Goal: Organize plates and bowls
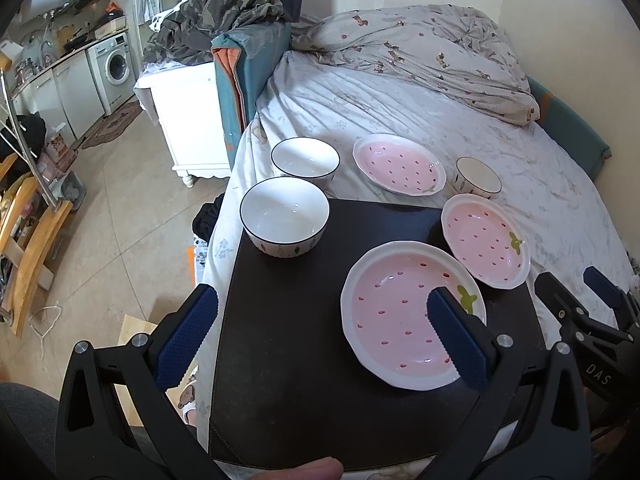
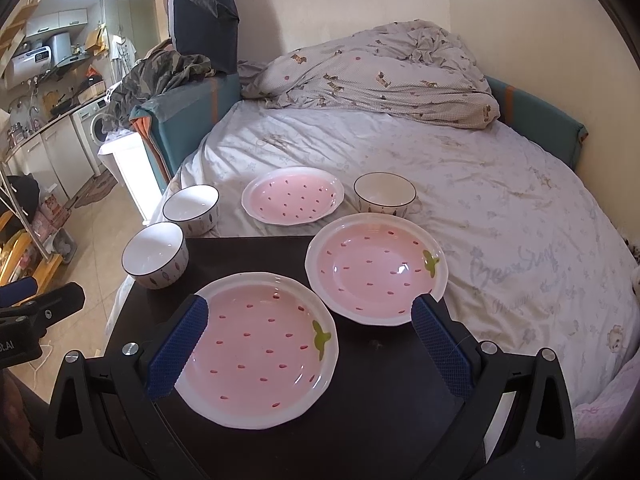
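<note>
Nothing is stacked yet, so the step in hand looks like picking up the first plate. The nearest strawberry plate (image 2: 256,350) lies low and centre in the right wrist view, on the dark table (image 2: 372,400) set at the edge of the bed (image 2: 500,208). A good pickup would likely take it by the rim, one finger under the lip, and lift it level before carrying it over the second strawberry plate (image 2: 376,270) just beyond it.

The right gripper (image 2: 308,352) has its jaws spread wide and holds nothing; its left fingertip overlaps the near plate's rim in the picture, but contact cannot be told. The left gripper (image 1: 324,340) is likewise wide apart and empty above the table. Two white bowls (image 1: 285,222) stand at centre left of the left view; a third plate (image 1: 399,163) and a small bowl (image 1: 477,178) lie on the bed.
</note>
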`<state>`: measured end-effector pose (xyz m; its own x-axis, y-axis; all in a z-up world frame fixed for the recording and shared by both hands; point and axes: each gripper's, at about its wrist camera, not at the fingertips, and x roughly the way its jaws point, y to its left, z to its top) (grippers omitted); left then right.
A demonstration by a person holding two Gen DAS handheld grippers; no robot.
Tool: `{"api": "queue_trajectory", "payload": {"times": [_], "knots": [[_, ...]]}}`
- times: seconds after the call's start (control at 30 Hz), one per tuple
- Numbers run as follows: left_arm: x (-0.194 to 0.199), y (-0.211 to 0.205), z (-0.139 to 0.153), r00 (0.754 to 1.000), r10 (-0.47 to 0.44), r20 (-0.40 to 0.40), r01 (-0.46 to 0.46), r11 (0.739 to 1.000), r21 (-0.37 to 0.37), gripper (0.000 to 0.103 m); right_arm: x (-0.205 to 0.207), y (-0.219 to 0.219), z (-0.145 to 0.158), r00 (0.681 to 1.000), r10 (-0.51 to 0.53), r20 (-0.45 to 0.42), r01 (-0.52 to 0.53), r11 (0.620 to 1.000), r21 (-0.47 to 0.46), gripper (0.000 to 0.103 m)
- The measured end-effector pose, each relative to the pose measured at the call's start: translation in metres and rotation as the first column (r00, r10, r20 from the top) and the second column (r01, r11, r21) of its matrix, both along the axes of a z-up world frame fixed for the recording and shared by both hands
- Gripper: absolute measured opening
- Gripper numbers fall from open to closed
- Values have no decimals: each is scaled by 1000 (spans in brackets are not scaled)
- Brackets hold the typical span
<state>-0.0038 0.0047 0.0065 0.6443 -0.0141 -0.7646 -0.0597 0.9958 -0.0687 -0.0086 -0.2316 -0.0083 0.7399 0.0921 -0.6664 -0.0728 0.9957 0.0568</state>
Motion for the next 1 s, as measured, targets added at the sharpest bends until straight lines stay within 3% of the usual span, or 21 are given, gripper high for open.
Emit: {"api": "queue_trajectory", "payload": {"times": [1.0], "knots": [[1,2,0,1000,9,-4,-9,1000,-4,103,0,0,-1,1000,1,1,-1,1000,-2,103]]}}
